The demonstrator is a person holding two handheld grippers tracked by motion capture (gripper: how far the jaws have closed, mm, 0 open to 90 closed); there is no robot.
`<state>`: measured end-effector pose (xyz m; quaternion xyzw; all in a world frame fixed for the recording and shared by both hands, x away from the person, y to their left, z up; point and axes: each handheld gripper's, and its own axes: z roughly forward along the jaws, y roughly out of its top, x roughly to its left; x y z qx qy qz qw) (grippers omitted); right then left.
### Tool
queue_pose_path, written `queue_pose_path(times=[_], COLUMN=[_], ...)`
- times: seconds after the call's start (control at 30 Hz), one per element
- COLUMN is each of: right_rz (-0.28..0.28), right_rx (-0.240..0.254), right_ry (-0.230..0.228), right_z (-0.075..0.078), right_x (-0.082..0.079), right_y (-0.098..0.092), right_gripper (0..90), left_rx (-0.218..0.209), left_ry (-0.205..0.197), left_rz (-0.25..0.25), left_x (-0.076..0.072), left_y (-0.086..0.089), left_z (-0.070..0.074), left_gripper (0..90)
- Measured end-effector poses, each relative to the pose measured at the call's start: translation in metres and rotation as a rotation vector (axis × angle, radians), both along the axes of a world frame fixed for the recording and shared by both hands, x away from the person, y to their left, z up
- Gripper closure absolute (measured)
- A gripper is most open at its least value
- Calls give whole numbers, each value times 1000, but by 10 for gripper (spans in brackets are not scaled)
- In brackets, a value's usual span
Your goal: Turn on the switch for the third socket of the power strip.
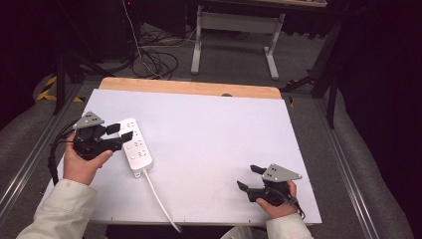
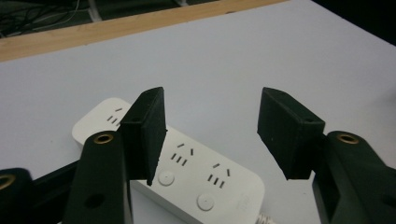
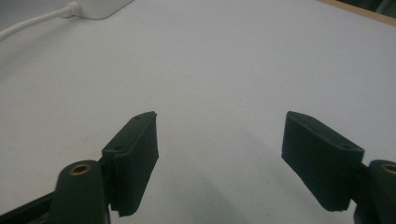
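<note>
A: Location of strip (image 1: 135, 143)?

B: Left of centre in the high view, flat on the worktop (image 1: 214, 144). Long axis from upper left to lower right of that frame. Cord (image 1: 158, 199) off the lower end, toward the bottom edge.

A: Nearer gripper?

B: Left gripper (image 1: 120, 132), by far. Tips over the upper half of the strip in the high view. Right gripper (image 1: 250, 177) well apart, at lower right, over bare worktop.

A: State of left jaws?

B: Wide apart, nothing between the pads. In the left gripper view, strip (image 2: 173, 163) below and behind the left-hand pad (image 2: 147, 133), running toward the lower right of that frame; sockets and round buttons face up. Contact between pad and strip: cannot tell. Right-hand pad over bare surface only.

A: State of right jaws?

B: Wide apart, empty. In the right gripper view, only a corner of the strip (image 3: 100, 7) and the cord (image 3: 32, 22) at upper left, far from the pads.

A: Relation governing the next move?

B: Jaw gap offset to one side of the strip, not astride it. Probable need: shift toward the strip until both long edges sit between the pads, gap set across the short axis. Left hand (image 1: 82, 164) the obvious choice.
</note>
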<state>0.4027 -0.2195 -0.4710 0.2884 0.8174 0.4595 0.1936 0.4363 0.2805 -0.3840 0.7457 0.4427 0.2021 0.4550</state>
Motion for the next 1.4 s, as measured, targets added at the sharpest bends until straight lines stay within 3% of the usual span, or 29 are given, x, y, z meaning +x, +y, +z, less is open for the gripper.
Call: queue_pose_path(times=[0.2,0.43,0.53,0.67,0.93,1.07,1.3,1.4], right_rz=[1,0,1,2,2,1,3,4], right_rx=[0,1,1,-3,-7,-4,-2,-2], right_ry=[0,-2,-1,-3,-4,-4,-4,-5], right_z=[0,0,0,0,0,0,0,0], right_x=[0,0,0,0,-1,-1,-1,-1], right_y=[0,0,0,0,1,1,1,1], right_gripper=[276,276,276,276,276,276,276,276], left_rx=[5,-11,9,33,-5,-16,-58,-55], left_ry=[-54,-65,-86,-98,-84,-97,-119,-135], left_rz=[-43,-80,-94,-111,-112,-133,-128,-123], left_x=[-18,-34,-41,-50,-63,-67,-74,-77], left_y=[-2,3,5,6,11,16,23,24], left_z=[4,3,0,-6,-22,-33,-51,-58], left_gripper=[327,269,249,247,234,219,193,184])
